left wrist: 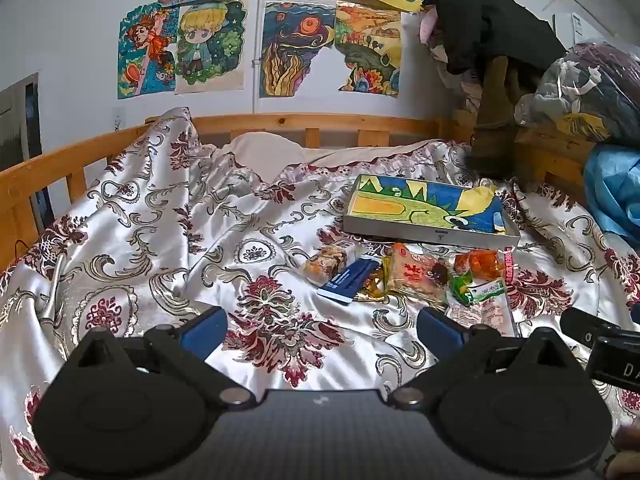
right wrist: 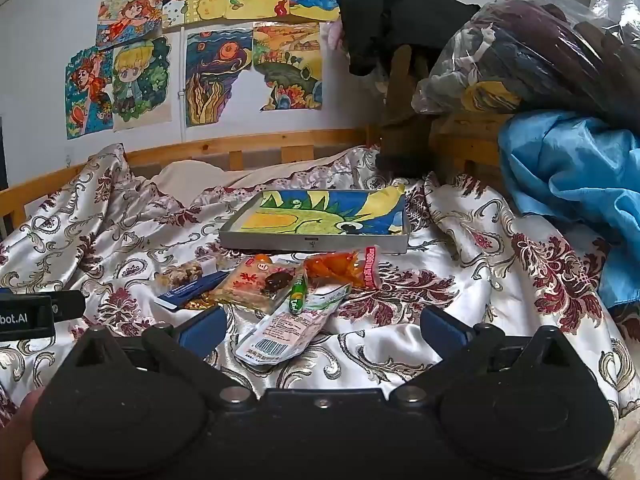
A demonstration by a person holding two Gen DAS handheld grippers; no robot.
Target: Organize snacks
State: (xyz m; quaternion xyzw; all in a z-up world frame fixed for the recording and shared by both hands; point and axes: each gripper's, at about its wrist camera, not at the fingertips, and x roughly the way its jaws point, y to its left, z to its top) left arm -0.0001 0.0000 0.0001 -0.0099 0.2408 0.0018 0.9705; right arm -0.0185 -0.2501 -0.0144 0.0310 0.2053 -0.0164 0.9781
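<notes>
Snacks lie heaped on the bedspread, just in front of the shallow tray with the drawing inside. Nothing is in the tray yet, so this looks like the first pick. The right gripper hangs wide open over the white packet; the left gripper is spread too, empty. Best to take the loose white packet by its edge, without dragging cloth.

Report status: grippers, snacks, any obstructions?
Left gripper and right gripper open, empty. Snacks loose on bedspread before shallow box. Nothing blocking.
</notes>
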